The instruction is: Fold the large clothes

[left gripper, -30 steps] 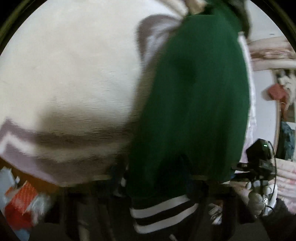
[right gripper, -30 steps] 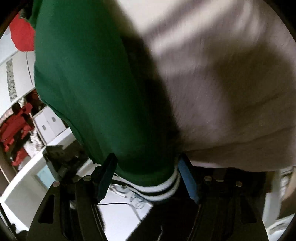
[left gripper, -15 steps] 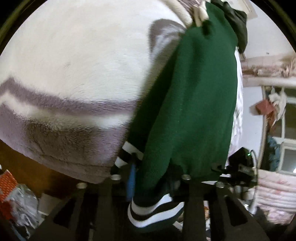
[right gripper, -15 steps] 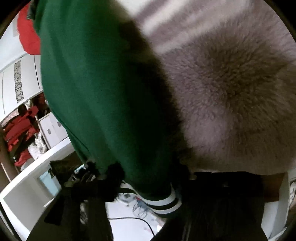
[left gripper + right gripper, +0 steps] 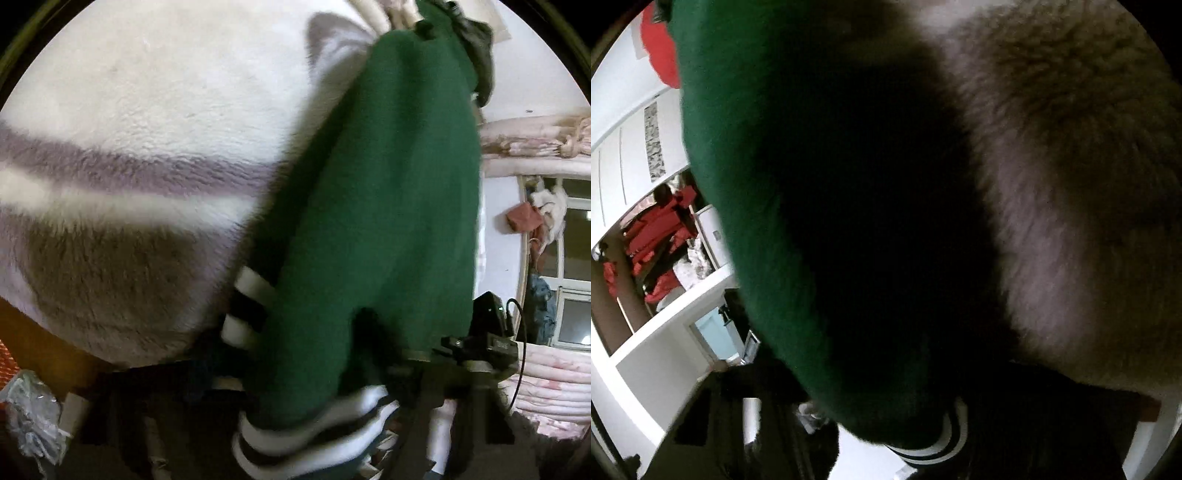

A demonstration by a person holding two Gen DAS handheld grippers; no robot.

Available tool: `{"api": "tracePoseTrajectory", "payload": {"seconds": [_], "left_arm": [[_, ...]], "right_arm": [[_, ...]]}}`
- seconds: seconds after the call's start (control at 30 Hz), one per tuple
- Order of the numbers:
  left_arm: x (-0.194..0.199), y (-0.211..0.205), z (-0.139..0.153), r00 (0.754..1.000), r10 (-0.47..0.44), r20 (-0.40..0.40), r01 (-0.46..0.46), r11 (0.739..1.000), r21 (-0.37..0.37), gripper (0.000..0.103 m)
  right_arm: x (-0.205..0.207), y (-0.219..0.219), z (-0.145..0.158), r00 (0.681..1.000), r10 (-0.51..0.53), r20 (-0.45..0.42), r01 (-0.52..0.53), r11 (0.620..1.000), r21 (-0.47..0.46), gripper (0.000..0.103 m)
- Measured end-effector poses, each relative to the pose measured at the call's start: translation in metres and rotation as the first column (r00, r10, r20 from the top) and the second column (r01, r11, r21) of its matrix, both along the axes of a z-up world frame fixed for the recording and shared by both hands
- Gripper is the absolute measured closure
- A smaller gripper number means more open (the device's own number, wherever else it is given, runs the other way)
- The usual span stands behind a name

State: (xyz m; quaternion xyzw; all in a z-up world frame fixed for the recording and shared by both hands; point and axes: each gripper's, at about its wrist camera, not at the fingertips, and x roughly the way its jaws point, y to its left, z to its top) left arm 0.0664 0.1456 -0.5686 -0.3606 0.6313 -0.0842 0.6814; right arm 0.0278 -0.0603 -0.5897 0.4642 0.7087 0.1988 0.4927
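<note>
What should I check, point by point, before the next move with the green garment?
1. Left gripper shut on green garment: ok, the striped cuff sits in its jaws.
2. Right gripper shut on garment: ok, as far as the dark view shows.
3. Garment hangs flat: not ok, bunched.
4. Fluffy blanket apart from garment: not ok, touching.
5. Landing surface: cannot tell, hidden.

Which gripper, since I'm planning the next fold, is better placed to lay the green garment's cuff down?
Probably the left gripper: its view shows the striped cuff at its tip, the green garment lengthwise and the fuzzy blanket beside it. The right gripper is smothered in dark fabric.
</note>
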Motion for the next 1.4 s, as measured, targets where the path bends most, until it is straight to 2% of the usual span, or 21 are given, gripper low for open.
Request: {"api": "tracePoseTrajectory", "payload": {"seconds": [0.1,0.23,0.3,0.33,0.4,0.43,0.53,0.63,0.73,0.87,0.93,1.0,1.07,1.13,1.17,1.2,1.23,1.27,1.33,1.37,1.4], "left_arm": [[-0.006,-0.007,0.019,0.999,0.026,0.026,-0.026,1.000,0.007,0.080],[-0.026,-0.017,0.058,0.997,0.054,0.058,-0.054,0.999,-0.008,0.081],[-0.038,-0.028,0.066,0.998,0.052,0.039,-0.051,0.999,-0.016,0.081],[-0.046,-0.035,0.066,0.998,0.049,0.025,-0.049,0.999,-0.022,0.081],[-0.070,-0.044,0.062,0.999,0.030,-0.022,-0.031,0.999,-0.022,0.081],[-0.072,-0.041,0.059,0.999,0.030,-0.037,-0.030,0.999,-0.025,0.081],[-0.079,-0.034,0.057,0.996,0.061,-0.067,-0.064,0.997,-0.039,0.082],[-0.062,-0.050,0.084,0.998,0.055,0.002,-0.055,0.998,-0.019,0.082],[-0.036,-0.053,0.122,0.993,0.072,0.090,-0.069,0.997,-0.041,0.082],[-0.018,-0.038,0.177,0.973,0.047,0.226,-0.037,0.998,-0.050,0.082],[0.013,-0.044,0.213,0.946,0.038,0.321,-0.021,0.998,-0.056,0.082],[0.025,-0.025,0.233,0.917,0.021,0.398,-0.002,0.999,-0.048,0.082],[0.068,-0.024,0.249,0.884,-0.006,0.467,0.020,0.999,-0.026,0.082],[0.115,-0.025,0.250,0.862,-0.026,0.507,0.036,0.999,-0.010,0.082],[0.131,-0.026,0.248,0.856,-0.035,0.516,0.041,0.999,-0.002,0.082],[0.162,-0.029,0.243,0.851,-0.048,0.524,0.051,0.999,0.009,0.082],[0.181,-0.025,0.237,0.849,-0.057,0.525,0.060,0.998,0.012,0.082],[0.206,-0.025,0.231,0.848,-0.073,0.525,0.068,0.997,0.028,0.082],[0.263,-0.025,0.201,0.859,-0.114,0.499,0.102,0.993,0.051,0.082],[0.275,-0.024,0.193,0.866,-0.120,0.486,0.106,0.993,0.056,0.082],[0.306,-0.025,0.171,0.879,-0.133,0.457,0.121,0.991,0.056,0.082]], "right_arm": [[-0.005,0.015,0.023,0.999,-0.017,0.038,0.017,1.000,-0.010,0.079],[-0.020,0.024,0.057,0.998,-0.022,0.059,0.022,1.000,-0.007,0.082],[-0.037,0.028,0.076,0.998,0.001,0.056,-0.001,1.000,-0.009,0.083],[-0.047,0.014,0.079,0.999,0.013,0.046,-0.013,1.000,-0.010,0.083],[-0.072,0.016,0.081,0.999,0.035,0.004,-0.035,0.999,-0.022,0.083],[-0.087,-0.004,0.077,0.999,0.034,-0.026,-0.034,0.999,-0.028,0.083],[-0.113,-0.027,0.063,0.996,-0.011,-0.092,0.009,1.000,-0.022,0.082],[-0.108,-0.031,0.075,0.998,-0.020,-0.063,0.020,1.000,-0.001,0.082],[-0.090,-0.026,0.114,1.000,-0.018,0.010,0.017,0.998,0.059,0.083],[-0.042,-0.022,0.190,0.987,-0.027,0.157,0.007,0.992,0.122,0.083],[-0.016,-0.028,0.220,0.975,-0.046,0.217,0.015,0.990,0.142,0.084],[0.019,-0.034,0.254,0.953,-0.075,0.292,0.029,0.987,0.159,0.084],[0.061,-0.027,0.279,0.934,-0.101,0.341,0.049,0.986,0.158,0.084],[0.097,-0.049,0.287,0.921,-0.129,0.369,0.080,0.986,0.146,0.084],[0.117,-0.056,0.288,0.914,-0.140,0.380,0.094,0.986,0.139,0.084],[0.142,-0.060,0.286,0.909,-0.149,0.390,0.110,0.986,0.122,0.084],[0.159,-0.078,0.278,0.907,-0.160,0.389,0.129,0.986,0.107,0.084],[0.186,-0.079,0.274,0.907,-0.167,0.387,0.144,0.986,0.088,0.084],[0.222,-0.110,0.250,0.911,-0.171,0.375,0.165,0.985,0.048,0.084],[0.250,-0.112,0.237,0.919,-0.177,0.353,0.181,0.983,0.022,0.084],[0.269,-0.124,0.219,0.927,-0.182,0.327,0.191,0.981,0.005,0.084]]}}
